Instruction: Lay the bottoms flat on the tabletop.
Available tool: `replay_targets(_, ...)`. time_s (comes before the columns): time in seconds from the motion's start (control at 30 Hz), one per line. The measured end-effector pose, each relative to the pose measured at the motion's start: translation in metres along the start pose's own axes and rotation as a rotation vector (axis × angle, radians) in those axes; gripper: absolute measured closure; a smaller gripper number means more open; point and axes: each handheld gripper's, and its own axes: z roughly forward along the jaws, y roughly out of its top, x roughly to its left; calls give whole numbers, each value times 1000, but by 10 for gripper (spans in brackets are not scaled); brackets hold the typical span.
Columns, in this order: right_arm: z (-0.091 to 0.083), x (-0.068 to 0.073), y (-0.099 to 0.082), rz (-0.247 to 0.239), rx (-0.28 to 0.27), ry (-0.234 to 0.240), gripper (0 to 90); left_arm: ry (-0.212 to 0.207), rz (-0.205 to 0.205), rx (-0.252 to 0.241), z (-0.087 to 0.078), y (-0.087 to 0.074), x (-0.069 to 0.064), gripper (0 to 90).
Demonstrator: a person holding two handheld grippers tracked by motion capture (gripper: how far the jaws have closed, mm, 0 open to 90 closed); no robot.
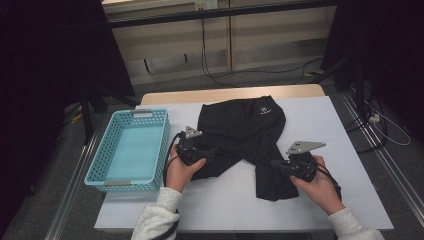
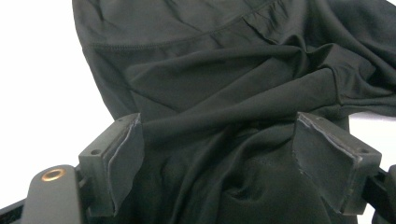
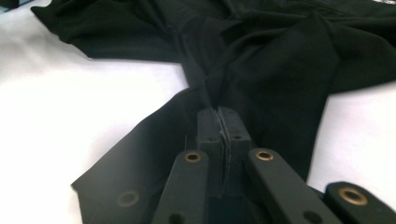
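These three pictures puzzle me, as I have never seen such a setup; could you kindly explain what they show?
No robot is at work here: a person at a table holds a hand-held tool with two fingers in each hand. The high view looks down from above the person's side. There the left gripper and the right gripper both meet a black garment spread on the white table. A light blue basket stands at the left, with nothing showing inside. The other two pictures come from cameras riding on the tools, looking along their fingers. In the left gripper view, the fingers stand wide apart with cloth bunched between them; whether they press it I cannot tell. In the right gripper view, the fingers are pinched shut on a fold of the garment.
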Motion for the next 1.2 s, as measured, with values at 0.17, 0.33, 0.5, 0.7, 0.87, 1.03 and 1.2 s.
replay_targets(0.17,-3,-6,-3,6,5,-23,892,-5,12,5,1,0,0,178)
replay_targets(0.33,-8,-9,-4,4,-1,-34,892,-21,19,-5,4,0,-4,213)
replay_targets(0.5,-12,-15,-7,15,-10,-51,892,-71,22,38,8,-2,-9,339)
replay_targets(0.7,-12,-15,-9,22,-6,-51,892,-111,21,98,16,-5,-19,435)
replay_targets(0.87,-9,-13,-10,9,3,-39,892,-109,13,116,19,-6,-23,613)
replay_targets(1.03,-14,-12,-9,8,-19,3,886,-127,-34,132,19,-7,-21,837)
replay_targets(1.2,-10,-3,-6,-6,-27,29,798,-93,-43,127,16,-4,-19,868)
